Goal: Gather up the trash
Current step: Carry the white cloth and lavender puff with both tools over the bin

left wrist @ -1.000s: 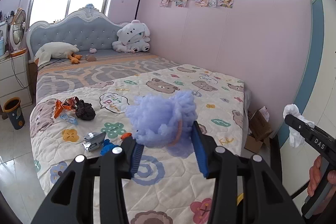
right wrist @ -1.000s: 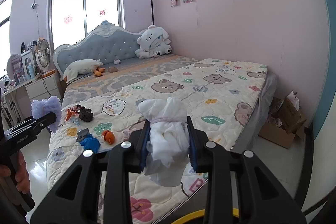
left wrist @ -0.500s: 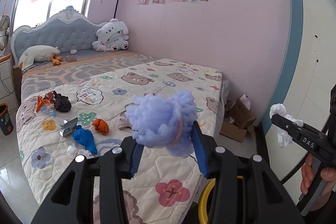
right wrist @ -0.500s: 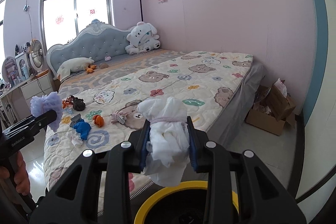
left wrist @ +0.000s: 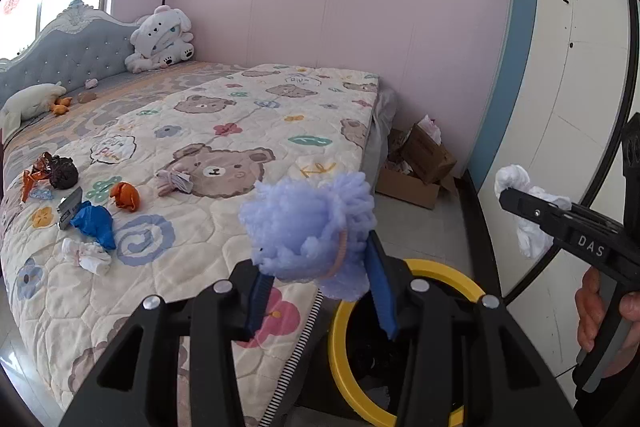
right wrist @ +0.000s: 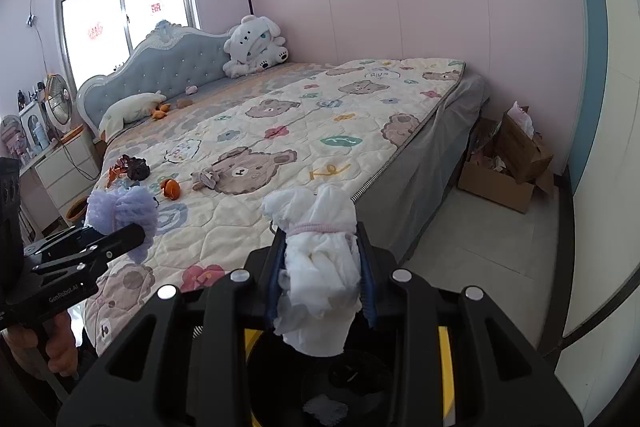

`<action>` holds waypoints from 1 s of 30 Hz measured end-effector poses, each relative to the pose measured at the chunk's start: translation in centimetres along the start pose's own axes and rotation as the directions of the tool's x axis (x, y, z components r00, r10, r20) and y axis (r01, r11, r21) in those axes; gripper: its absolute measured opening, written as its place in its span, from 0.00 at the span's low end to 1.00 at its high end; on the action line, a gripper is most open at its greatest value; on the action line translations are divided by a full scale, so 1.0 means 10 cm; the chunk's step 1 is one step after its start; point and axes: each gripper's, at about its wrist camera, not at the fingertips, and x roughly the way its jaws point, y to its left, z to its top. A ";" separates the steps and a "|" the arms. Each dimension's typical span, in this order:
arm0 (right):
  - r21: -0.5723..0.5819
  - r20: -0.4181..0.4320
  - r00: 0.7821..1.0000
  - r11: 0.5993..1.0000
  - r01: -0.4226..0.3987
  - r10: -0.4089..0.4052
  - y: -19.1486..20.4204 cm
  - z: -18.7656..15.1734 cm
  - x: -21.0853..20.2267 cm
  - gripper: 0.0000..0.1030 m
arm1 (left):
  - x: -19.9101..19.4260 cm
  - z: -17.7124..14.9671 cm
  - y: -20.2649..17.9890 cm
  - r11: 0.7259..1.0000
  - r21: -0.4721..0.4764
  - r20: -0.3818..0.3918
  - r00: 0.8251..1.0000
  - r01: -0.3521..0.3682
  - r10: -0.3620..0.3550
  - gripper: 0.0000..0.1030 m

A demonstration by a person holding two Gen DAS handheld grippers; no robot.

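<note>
Our left tongs (left wrist: pixel 316 291) pinch a fluffy lilac bundle (left wrist: pixel 310 227), and our right tongs (right wrist: pixel 320 275) pinch a crumpled white bundle (right wrist: pixel 316 267). Both hang above a yellow-rimmed bin (left wrist: pixel 448 277) with a dark inside, at the foot corner of the bed (left wrist: pixel 240 131); we see a pale scrap (right wrist: pixel 324 409) at its bottom. More trash lies on the bed's bear-print quilt: a blue wad (left wrist: pixel 94 223), an orange wad (left wrist: pixel 126 195), a dark wad (left wrist: pixel 62 173) and a white wad (left wrist: pixel 90 257). Past the bed's foot, an open cardboard box (right wrist: pixel 506 163) holds papers, against the pink wall (left wrist: pixel 400 27).
</note>
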 end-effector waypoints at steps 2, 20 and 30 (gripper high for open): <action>0.005 -0.002 1.000 1.000 0.006 -0.006 -0.05 -0.04 -0.02 0.29 | 0.05 -0.04 -0.08 1.000 0.022 -0.014 1.000 0.012 -0.012 0.40; 0.075 -0.109 0.994 0.997 -0.007 0.016 -0.44 -0.39 0.19 0.30 | 0.57 -0.52 -0.52 0.994 0.054 -0.198 0.977 0.093 -0.081 0.41; 0.088 -0.139 0.990 0.996 -0.017 0.029 -0.43 -0.44 0.33 0.31 | 0.66 -0.64 -0.57 0.992 0.058 -0.238 0.967 0.112 -0.095 0.43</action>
